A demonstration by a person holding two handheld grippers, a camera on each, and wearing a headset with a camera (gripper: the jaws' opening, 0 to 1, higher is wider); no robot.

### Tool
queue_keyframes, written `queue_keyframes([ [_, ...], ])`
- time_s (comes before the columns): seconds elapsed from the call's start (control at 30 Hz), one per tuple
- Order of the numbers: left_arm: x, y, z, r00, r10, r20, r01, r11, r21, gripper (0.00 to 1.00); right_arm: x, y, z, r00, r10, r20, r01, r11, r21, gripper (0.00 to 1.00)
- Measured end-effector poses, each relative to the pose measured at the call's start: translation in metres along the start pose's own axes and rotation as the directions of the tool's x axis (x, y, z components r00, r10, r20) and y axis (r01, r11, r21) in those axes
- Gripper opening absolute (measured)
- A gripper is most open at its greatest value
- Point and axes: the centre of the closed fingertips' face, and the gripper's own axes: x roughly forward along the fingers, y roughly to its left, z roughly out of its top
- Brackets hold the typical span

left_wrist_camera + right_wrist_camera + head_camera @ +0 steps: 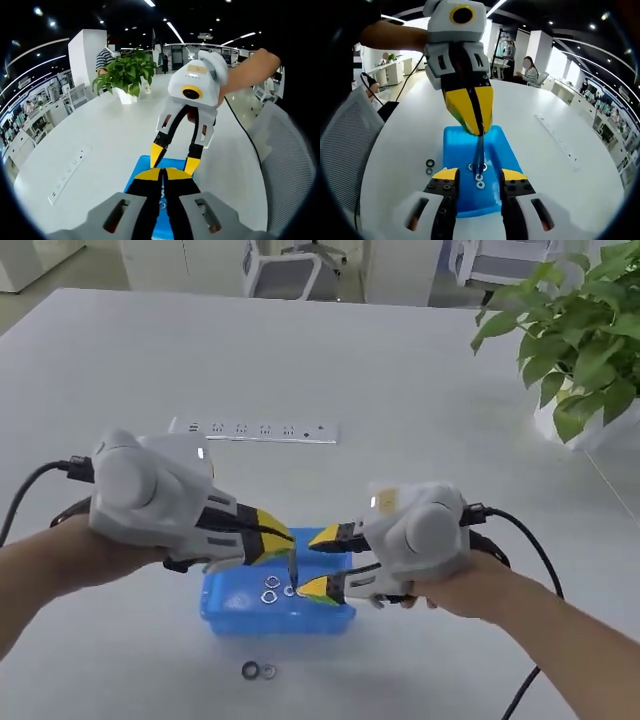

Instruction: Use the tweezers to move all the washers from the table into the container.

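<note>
The left gripper (pixel 283 543) was pressed together on a pair of tweezers (pixel 292 568), which hung nearly straight down from its yellow-tipped jaws into the blue container (pixel 225 615). In the right gripper view the tweezers' tips reached the container floor among three washers (pixel 479 177) lying close together near the middle. Whether the tips pinched one of them could not be told. The right gripper (pixel 310 564) faced the left one from the other side, its jaws spread wide and holding nothing, one jaw above the container's far rim and the other low over its near part, with the tweezers just in front of the gap between them. The container sat on the white counter (pixel 400 390). Two washers (pixel 258 671) lay side by side on the counter just outside the container's near wall, on the person's side. Farther back on the counter lay a white power strip (pixel 255 430), and a potted plant (pixel 580 330) stood at the far right.
</note>
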Motion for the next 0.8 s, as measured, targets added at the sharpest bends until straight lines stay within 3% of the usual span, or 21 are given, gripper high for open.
queue_keyframes([
  [0.13,-0.007,0.000,0.007,0.9997,0.007,0.022,-0.007,1.000,-0.028,0.05,-0.008,0.003,-0.001,0.9998,-0.019,0.004,0.019,0.999,0.027,0.38],
  [0.53,-0.028,-0.004,0.022,0.9986,0.038,0.038,-0.036,0.998,-0.043,0.05,-0.033,0.018,-0.007,0.9968,-0.078,-0.020,0.079,0.994,0.075,0.52],
  [0.8,-0.038,-0.013,0.024,0.9988,0.032,0.038,-0.030,0.999,-0.038,0.05,-0.043,0.032,-0.006,0.9945,-0.104,-0.007,0.104,0.988,0.116,0.59],
])
